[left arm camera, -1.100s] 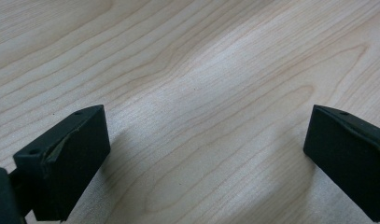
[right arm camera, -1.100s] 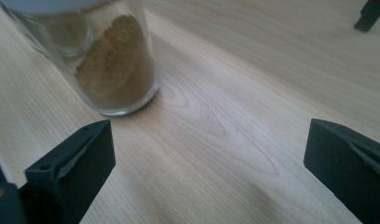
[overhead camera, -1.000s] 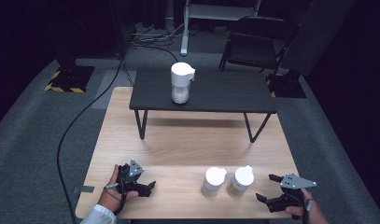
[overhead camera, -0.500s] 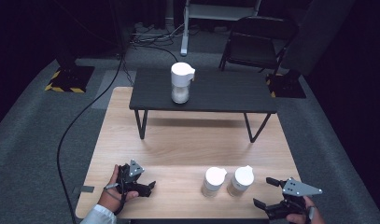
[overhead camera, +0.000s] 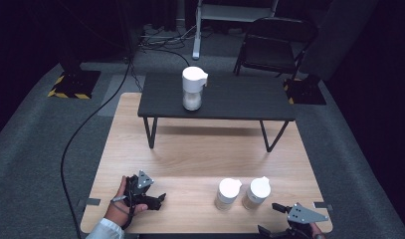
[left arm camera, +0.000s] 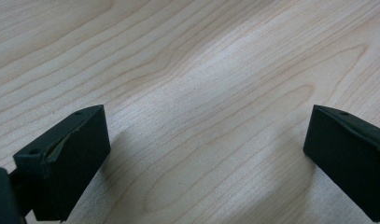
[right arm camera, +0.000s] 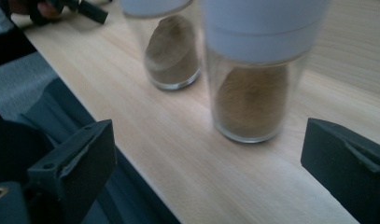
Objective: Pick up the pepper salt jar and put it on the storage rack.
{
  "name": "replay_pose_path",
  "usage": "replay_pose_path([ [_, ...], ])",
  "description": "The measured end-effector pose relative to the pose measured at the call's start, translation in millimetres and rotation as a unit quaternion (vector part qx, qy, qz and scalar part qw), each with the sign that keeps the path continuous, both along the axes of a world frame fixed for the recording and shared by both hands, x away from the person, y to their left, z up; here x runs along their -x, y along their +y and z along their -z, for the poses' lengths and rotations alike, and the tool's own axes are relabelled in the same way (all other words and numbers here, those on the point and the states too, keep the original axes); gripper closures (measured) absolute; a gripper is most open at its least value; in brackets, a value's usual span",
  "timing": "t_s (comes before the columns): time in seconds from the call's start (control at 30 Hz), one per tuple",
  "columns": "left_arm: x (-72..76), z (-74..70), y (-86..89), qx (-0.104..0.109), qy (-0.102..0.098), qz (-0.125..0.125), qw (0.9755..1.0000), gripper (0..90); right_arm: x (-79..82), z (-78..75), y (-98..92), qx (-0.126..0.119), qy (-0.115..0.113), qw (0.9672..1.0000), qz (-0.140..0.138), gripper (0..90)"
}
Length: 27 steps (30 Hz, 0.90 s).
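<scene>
From above, we see our left tongs (overhead camera: 157, 199) resting on the wooden table (overhead camera: 200, 159) and our right tongs (overhead camera: 277, 219) at its near edge, near two white-lidded jars (overhead camera: 242, 193). A third jar (overhead camera: 194, 88) stands far off on the black table (overhead camera: 240, 97).

Left tongs' view — open, just bare wood.

Right tongs' view — open too, facing the right jar (right arm camera: 257, 79). Nothing is picked up yet.
</scene>
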<state>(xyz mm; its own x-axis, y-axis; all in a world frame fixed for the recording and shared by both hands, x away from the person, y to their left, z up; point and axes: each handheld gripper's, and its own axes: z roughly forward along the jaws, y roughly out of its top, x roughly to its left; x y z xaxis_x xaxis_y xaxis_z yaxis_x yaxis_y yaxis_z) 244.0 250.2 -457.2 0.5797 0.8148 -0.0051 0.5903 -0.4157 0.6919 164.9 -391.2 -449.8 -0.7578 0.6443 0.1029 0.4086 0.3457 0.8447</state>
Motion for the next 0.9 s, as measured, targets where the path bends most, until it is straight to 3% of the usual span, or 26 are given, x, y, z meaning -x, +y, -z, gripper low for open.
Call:
replay_pose_path([
  [0.57,0.1,-0.2,-0.1,-0.001,0.000,0.001,1.0000,0.4,7.3,4.3,35.6,-0.017,0.000,0.9996,-0.022,2.3],
  [0.83,0.2,-0.2,-0.3,-0.001,0.000,0.001,1.0000,0.4,17.8,5.8,58.8,-0.005,-0.020,0.9997,0.008,3.8],
  [0.9,0.2,-0.2,-0.3,-0.001,0.000,0.001,1.0000,0.4,17.1,7.4,60.5,-0.016,-0.013,0.9997,0.014,3.8],
])
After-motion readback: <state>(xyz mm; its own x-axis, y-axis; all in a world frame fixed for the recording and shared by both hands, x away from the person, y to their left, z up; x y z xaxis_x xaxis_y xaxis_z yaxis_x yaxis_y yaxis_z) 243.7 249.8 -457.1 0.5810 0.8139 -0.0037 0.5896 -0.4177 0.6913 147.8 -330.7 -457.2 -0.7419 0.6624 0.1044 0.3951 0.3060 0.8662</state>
